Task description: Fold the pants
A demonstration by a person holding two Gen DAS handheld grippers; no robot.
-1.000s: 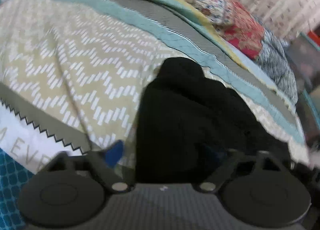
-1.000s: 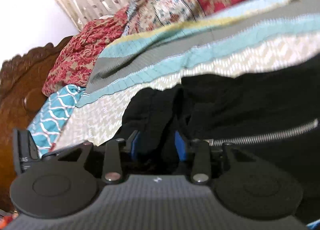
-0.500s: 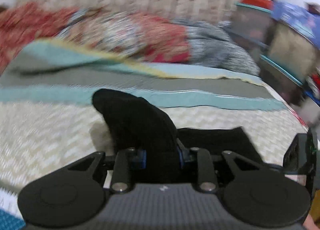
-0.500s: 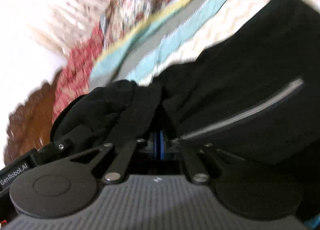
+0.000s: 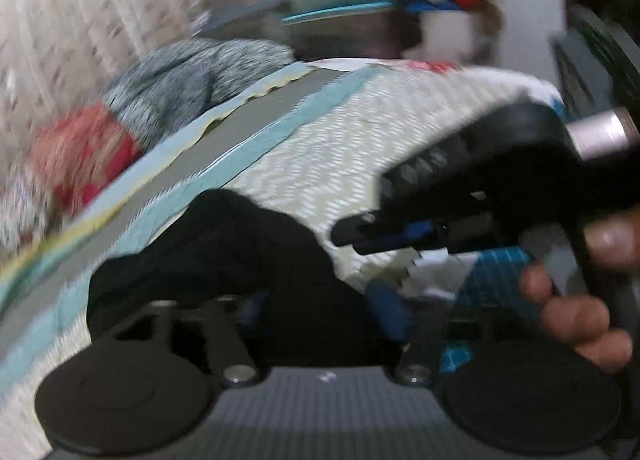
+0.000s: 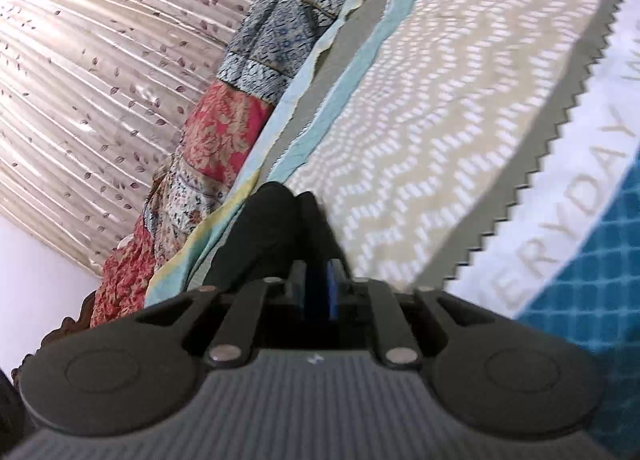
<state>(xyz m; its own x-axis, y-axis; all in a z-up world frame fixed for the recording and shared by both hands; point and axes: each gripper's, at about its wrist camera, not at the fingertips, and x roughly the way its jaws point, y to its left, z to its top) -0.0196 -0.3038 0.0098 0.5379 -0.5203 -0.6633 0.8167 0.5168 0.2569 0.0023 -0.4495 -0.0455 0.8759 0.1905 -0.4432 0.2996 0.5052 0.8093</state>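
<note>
While the left gripper [image 5: 324, 300] had just been opening its jaws, they stood spread with the bunched black pants [image 5: 224, 244] between them, heaped away to its left. The right gripper [image 6: 320, 280], opening too, was barely parted, apparently empty. Beyond both, bare bedspread [image 6: 440, 140] offered room.
</note>
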